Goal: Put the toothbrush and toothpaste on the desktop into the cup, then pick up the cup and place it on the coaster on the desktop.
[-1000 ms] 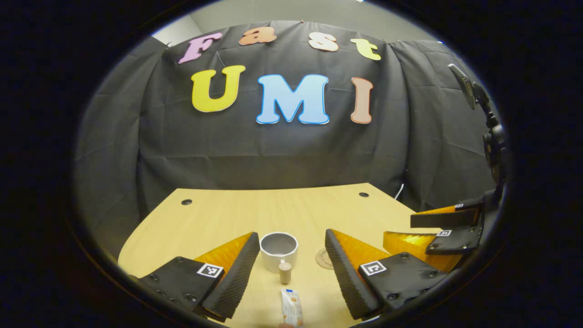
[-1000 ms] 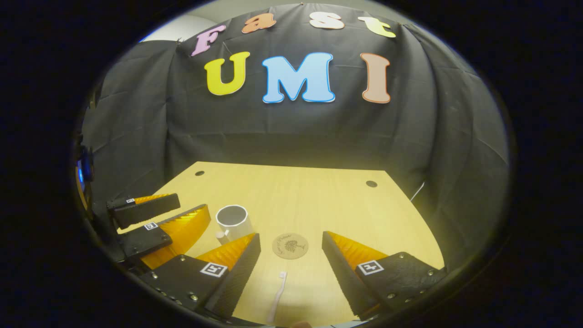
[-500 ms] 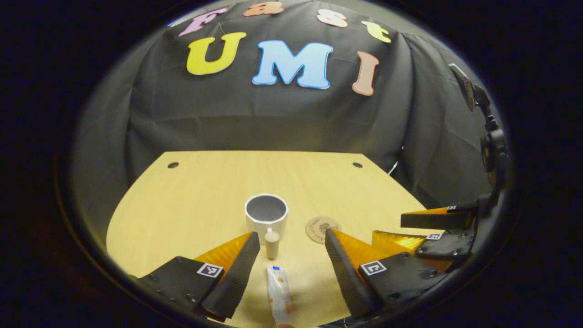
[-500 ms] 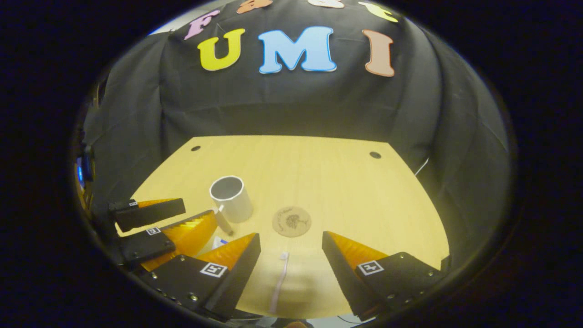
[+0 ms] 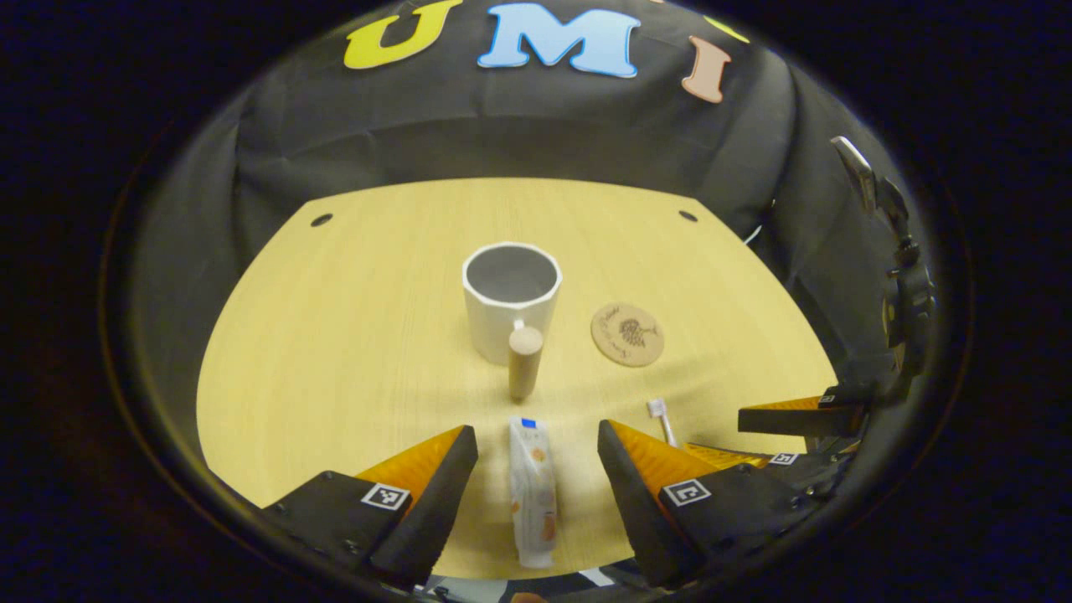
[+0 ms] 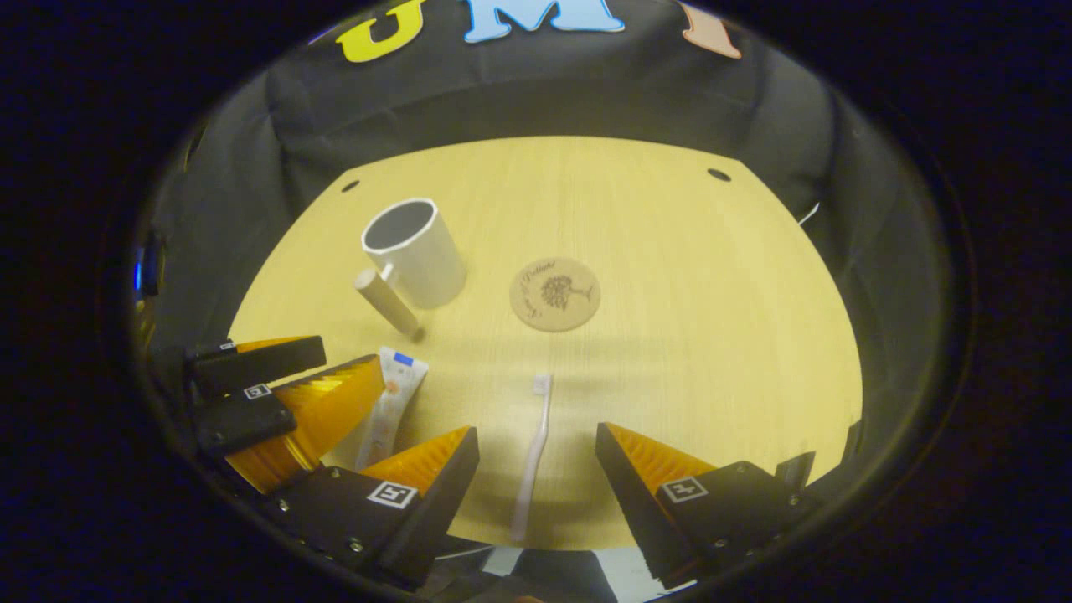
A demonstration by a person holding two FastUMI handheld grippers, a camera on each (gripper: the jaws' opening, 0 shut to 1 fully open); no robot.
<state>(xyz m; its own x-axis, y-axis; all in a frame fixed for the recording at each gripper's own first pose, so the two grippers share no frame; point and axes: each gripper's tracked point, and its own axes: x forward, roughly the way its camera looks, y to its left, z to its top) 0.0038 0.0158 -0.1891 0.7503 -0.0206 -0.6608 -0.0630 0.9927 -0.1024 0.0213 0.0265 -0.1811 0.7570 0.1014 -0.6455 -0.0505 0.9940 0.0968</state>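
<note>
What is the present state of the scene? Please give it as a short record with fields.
cup: upright on the desktop, empty
cup handle: wooden peg, on the near side
toothpaste: flat, between the left gripper's fingers, not gripped
toothbrush: flat, between the right gripper's fingers, not gripped
coaster: bare, beside the cup

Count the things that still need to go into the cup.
2. The toothpaste lies flat between the left gripper's open jaws; the toothbrush lies flat between the right gripper's. The cup looks empty.
</note>
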